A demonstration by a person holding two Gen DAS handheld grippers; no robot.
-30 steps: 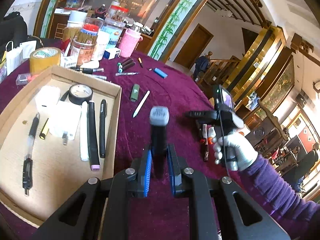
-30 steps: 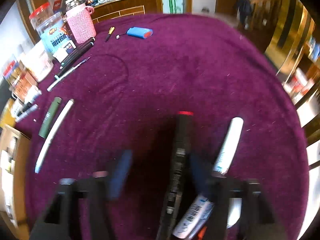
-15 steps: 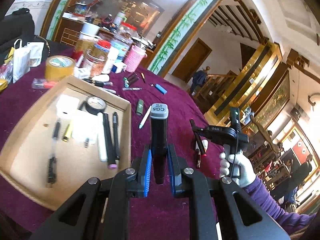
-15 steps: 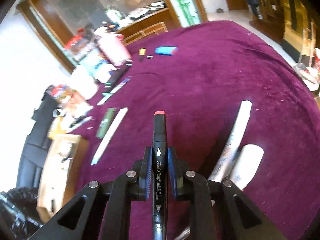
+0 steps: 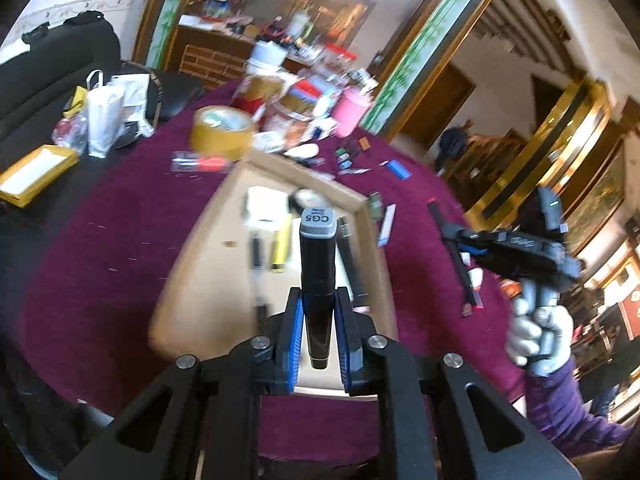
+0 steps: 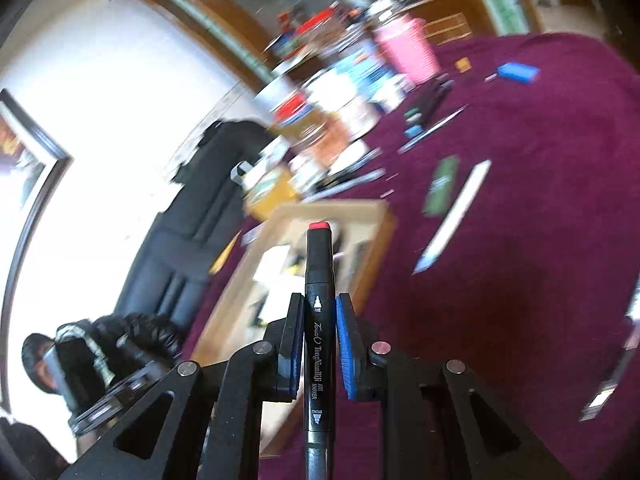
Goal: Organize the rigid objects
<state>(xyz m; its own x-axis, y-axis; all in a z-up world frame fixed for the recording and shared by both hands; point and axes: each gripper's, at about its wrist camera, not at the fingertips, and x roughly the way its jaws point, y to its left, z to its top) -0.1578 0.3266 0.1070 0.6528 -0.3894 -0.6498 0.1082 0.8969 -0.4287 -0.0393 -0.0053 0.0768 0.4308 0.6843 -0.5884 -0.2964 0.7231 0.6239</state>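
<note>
Two art markers ride toward a shallow cardboard tray (image 5: 224, 216) on a round table draped in purple cloth (image 5: 100, 248). The left gripper (image 5: 318, 316) is clamped on a black marker with a grey cap (image 5: 317, 264) marked CG5, held above the tray's near edge; the right gripper (image 6: 319, 336) pinches a black marker with a red cap (image 6: 319, 280), its tip aimed at the tray's near corner from over the cloth. Both markers look light, stiff and smooth-barrelled, likely to swivel if gripped near an end, so the mid-barrel hold each pad has taken seems the sound one. One tray is in sight, already carrying several pens, a roll of dark tape and white pieces; blur prevents an exact count. Loose on the cloth past the tray's far corner lie one green lighter-shaped item (image 6: 441, 186) and one white pen (image 6: 456, 218), with one small blue box (image 6: 516, 72) farther toward the table's far edge. A gloved hand (image 5: 538, 338) grips the right tool's handle.
</note>
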